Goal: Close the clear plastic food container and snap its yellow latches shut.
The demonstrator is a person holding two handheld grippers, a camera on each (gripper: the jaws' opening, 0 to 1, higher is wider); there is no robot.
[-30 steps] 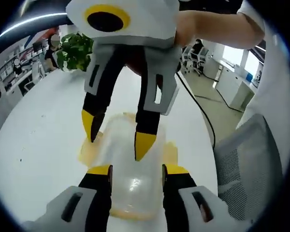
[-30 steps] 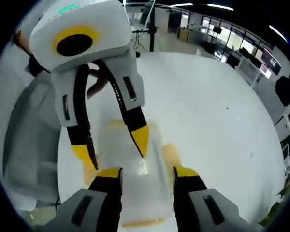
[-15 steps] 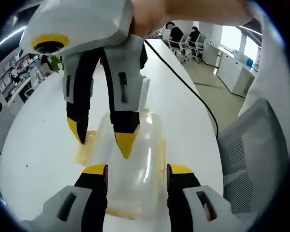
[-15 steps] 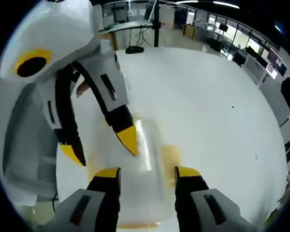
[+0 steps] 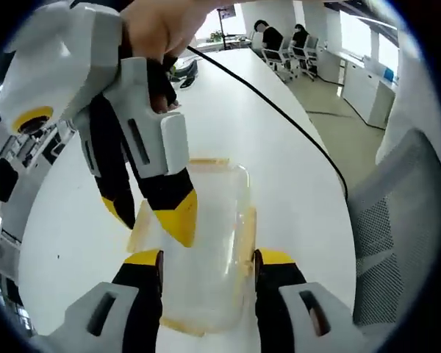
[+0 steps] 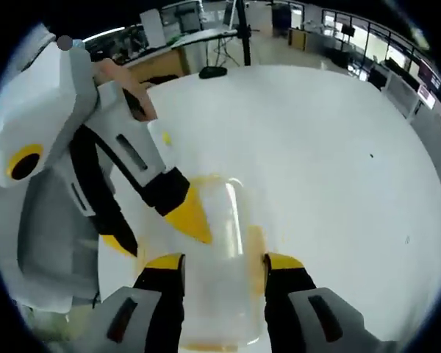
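Observation:
The clear plastic container (image 5: pixel 214 213) lies on the white table (image 5: pixel 279 169) with its lid on and yellow latches (image 5: pixel 247 232) along its edges. My left gripper (image 5: pixel 208 259) is open, its jaws on either side of the container's near end. My right gripper (image 5: pixel 148 215) comes in from the upper left, open, one yellow fingertip (image 5: pixel 178 218) over the lid and the other beyond the left edge. In the right gripper view the container (image 6: pixel 224 202) runs between the right gripper's (image 6: pixel 223 262) open jaws. There the left gripper (image 6: pixel 154 229) leans in from the left with one fingertip (image 6: pixel 191 219) on the lid.
A black cable (image 5: pixel 279 110) runs across the table past the container's right side. A grey mesh chair (image 5: pixel 397 243) stands off the table's right edge. Office chairs (image 5: pixel 279 51) stand at the far end. A black stand base (image 6: pixel 213 71) sits at the table's far edge.
Both views have rolled. In each, the other gripper has swung from the top centre towards the upper left and leans more steeply. The container stays put between the jaws.

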